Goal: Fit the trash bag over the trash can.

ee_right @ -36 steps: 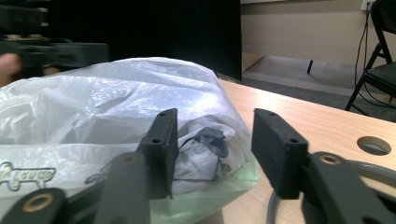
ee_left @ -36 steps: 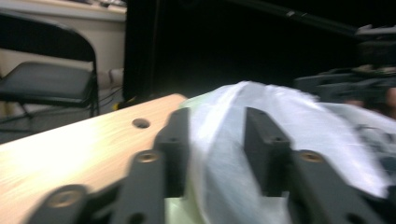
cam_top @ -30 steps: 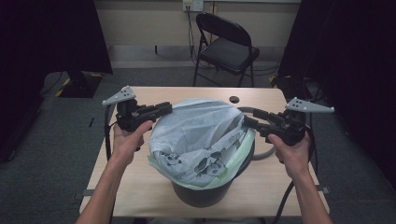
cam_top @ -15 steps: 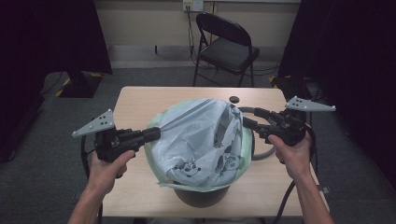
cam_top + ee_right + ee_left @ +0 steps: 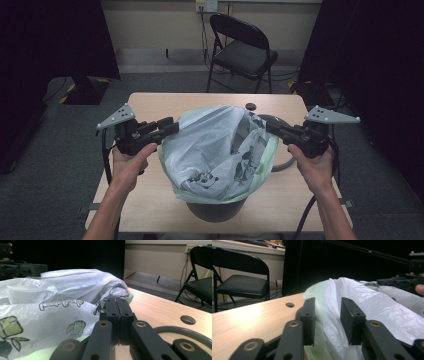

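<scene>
A white printed plastic bag (image 5: 215, 150) with a pale green rim lines a dark bin (image 5: 215, 212) on the wooden table (image 5: 165, 105). My left gripper (image 5: 169, 125) is at the bag's left edge. In the left gripper view its jaws (image 5: 327, 303) stand apart and have just been opening; bag film (image 5: 372, 305) lies loose between them. My right gripper (image 5: 270, 126) is at the bag's right edge. In the right gripper view its jaws (image 5: 116, 301) have just been closing and meet tight at the bag's rim (image 5: 62, 287), pinching the film there.
A black folding chair (image 5: 240, 50) stands beyond the table's far edge. A grey ring (image 5: 282, 162) lies on the table under the right gripper. A round hole (image 5: 250, 106) sits in the tabletop behind the bin. Dark curtains hang on both sides.
The left gripper let the bag go, swung out to the left, then came back to the bag's left edge. The bag's left side sagged. The right gripper stayed in place.
</scene>
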The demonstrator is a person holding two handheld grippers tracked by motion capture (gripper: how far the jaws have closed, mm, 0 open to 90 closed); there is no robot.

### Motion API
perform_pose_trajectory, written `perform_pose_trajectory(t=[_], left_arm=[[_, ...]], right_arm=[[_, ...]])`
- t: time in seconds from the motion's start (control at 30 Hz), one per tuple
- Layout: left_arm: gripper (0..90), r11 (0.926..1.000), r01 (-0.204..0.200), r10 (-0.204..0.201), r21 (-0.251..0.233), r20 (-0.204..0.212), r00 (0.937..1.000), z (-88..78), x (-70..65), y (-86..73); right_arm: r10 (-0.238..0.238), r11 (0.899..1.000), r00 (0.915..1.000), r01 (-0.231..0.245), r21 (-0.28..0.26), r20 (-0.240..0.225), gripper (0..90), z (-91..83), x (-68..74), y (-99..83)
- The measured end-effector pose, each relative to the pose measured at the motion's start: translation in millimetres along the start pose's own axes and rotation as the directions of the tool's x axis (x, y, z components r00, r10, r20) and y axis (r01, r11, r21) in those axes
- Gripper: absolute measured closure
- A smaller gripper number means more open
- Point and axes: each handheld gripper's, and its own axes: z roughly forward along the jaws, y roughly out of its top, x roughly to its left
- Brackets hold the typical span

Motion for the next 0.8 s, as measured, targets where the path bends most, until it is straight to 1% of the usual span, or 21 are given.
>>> perform_pose_trajectory(t=[0.03,0.07,0.13,0.2,0.23,0.3,0.33,0.4,0.5,0.53,0.6,0.63,0.67,0.7,0.73,0.77,0.8], left_arm=[[69.3,1.0000,0.000,0.000,0.000,0.000,1.0000,0.0,0.0,0.0],[71.0,0.9999,0.011,-0.011,-0.005,0.001,0.9999,0.0,2.6,-0.4],[76.0,0.9999,0.014,-0.014,-0.006,-0.005,0.9999,-0.2,3.4,-0.7],[77.5,0.9998,0.017,-0.018,-0.013,-0.008,0.9998,0.1,3.8,-0.6],[79.3,0.9995,0.024,-0.025,-0.019,-0.012,0.9996,-0.1,4.1,-0.3],[84.0,0.9996,0.018,-0.019,-0.022,-0.017,0.9997,-0.2,4.1,0.8],[85.5,0.9995,0.022,-0.022,-0.022,-0.018,0.9996,-0.4,4.3,1.1],[88.5,0.9996,0.018,-0.018,-0.021,-0.017,0.9997,-0.4,5.0,1.7],[90.0,0.9995,0.024,-0.024,-0.019,-0.013,0.9996,-0.2,5.9,2.1],[90.0,0.9996,0.022,-0.022,-0.020,-0.014,0.9997,-0.1,6.0,2.2],[90.0,0.9998,0.017,-0.017,-0.014,-0.035,0.9993,0.1,7.4,2.6],[90.0,0.9997,0.023,-0.023,-0.007,-0.053,0.9983,0.6,8.6,2.5],[90.0,0.9995,0.030,-0.030,-0.001,-0.069,0.9971,1.2,10.3,1.6],[90.0,0.9995,0.032,-0.032,0.007,-0.086,0.9958,2.4,11.8,0.4],[90.0,0.9994,0.022,-0.020,0.027,-0.106,0.9942,4.0,13.2,-1.5],[90.0,0.9989,0.024,-0.019,0.040,-0.121,0.9925,5.1,15.1,-4.7],[90.0,0.9984,0.042,-0.037,0.038,-0.108,0.9935,5.6,17.2,-8.1]], right_arm=[[-0.005,1.000,0.9999,0.004,0.010,0.013,90.0,-1.0,-0.3,-0.9],[-0.007,1.000,0.9998,0.007,0.014,0.020,90.0,-1.4,-1.0,-2.6],[-0.019,1.000,0.9996,0.018,0.024,0.023,90.0,-1.1,-2.7,-8.7],[-0.013,1.000,0.9999,0.013,0.020,0.008,90.0,0.8,-5.3,-17.7],[-0.011,1.000,0.9999,0.011,0.023,0.001,90.0,2.5,-6.6,-22.5],[-0.001,1.000,0.9999,0.001,0.016,-0.014,90.0,5.2,-8.9,-31.6],[0.006,1.000,0.9998,-0.006,0.016,-0.019,90.0,6.6,-10.2,-35.8],[0.004,1.000,0.9993,-0.003,0.027,-0.038,90.0,10.4,-12.4,-43.0],[-0.004,0.998,0.9989,0.007,0.066,-0.046,90.0,18.6,-11.6,-54.8],[-0.008,0.997,0.9991,0.011,0.072,-0.041,90.0,21.0,-11.1,-58.7],[-0.004,0.996,0.9983,0.009,0.086,-0.058,90.0,25.0,-11.9,-61.6],[-0.008,0.997,0.9983,0.012,0.078,-0.058,90.0,26.2,-11.3,-62.8],[-0.017,0.997,0.9977,0.022,0.077,-0.066,90.0,28.1,-9.8,-64.8],[-0.042,0.995,0.9975,0.047,0.093,-0.057,90.0,30.3,-7.4,-67.0],[-0.062,0.993,0.9968,0.067,0.102,-0.049,90.0,30.6,-6.5,-68.5],[-0.057,0.992,0.9966,0.063,0.106,-0.059,90.0,30.5,-8.0,-69.5],[-0.041,0.993,0.9974,0.047,0.105,-0.059,90.0,29.9,-10.0,-70.1]])
